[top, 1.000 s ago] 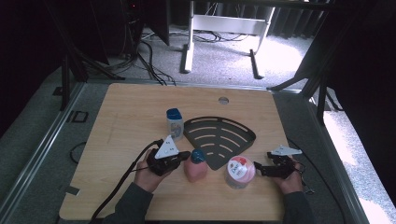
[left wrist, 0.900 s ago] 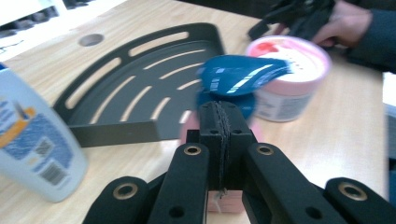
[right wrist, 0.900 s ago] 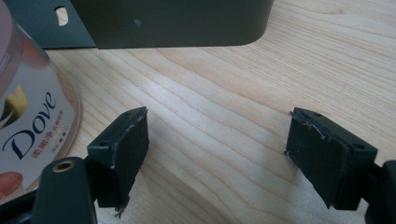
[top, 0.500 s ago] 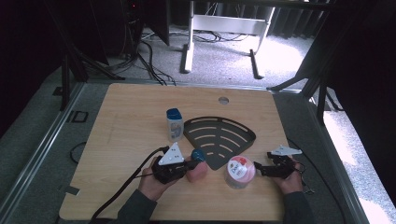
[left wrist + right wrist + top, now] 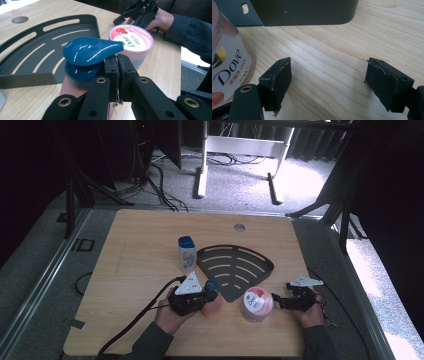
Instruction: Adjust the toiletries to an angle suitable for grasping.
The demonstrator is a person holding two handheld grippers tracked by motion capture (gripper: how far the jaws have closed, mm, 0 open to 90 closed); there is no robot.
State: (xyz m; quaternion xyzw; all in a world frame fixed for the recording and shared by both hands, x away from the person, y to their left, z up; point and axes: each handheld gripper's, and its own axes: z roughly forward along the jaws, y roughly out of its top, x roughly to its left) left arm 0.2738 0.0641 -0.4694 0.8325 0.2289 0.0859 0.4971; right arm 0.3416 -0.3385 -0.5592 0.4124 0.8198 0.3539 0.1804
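A pink bottle with a glossy blue cap (image 5: 90,51) stands near the table's front edge (image 5: 211,296), just in front of the black slotted corner rack (image 5: 235,267). My left gripper (image 5: 117,65) sits beside the bottle's cap. Its jaws have just been opening a trace, but the pads still meet with nothing between them. A pink-lidded Dove jar (image 5: 256,304) stands to the right of the bottle. My right gripper (image 5: 328,80) rests low over the wood just right of the jar (image 5: 227,67), jaws wide apart and holding nothing.
A small clear bottle with a blue cap (image 5: 187,253) stands left of the rack. A round hole (image 5: 239,227) is cut near the table's far edge. Cables trail from both grippers toward the front. The rack's wall (image 5: 299,12) lies beyond my right jaws.
My left hand has slid slightly toward the front edge and against the pink bottle. The right hand and the jar have stayed put.
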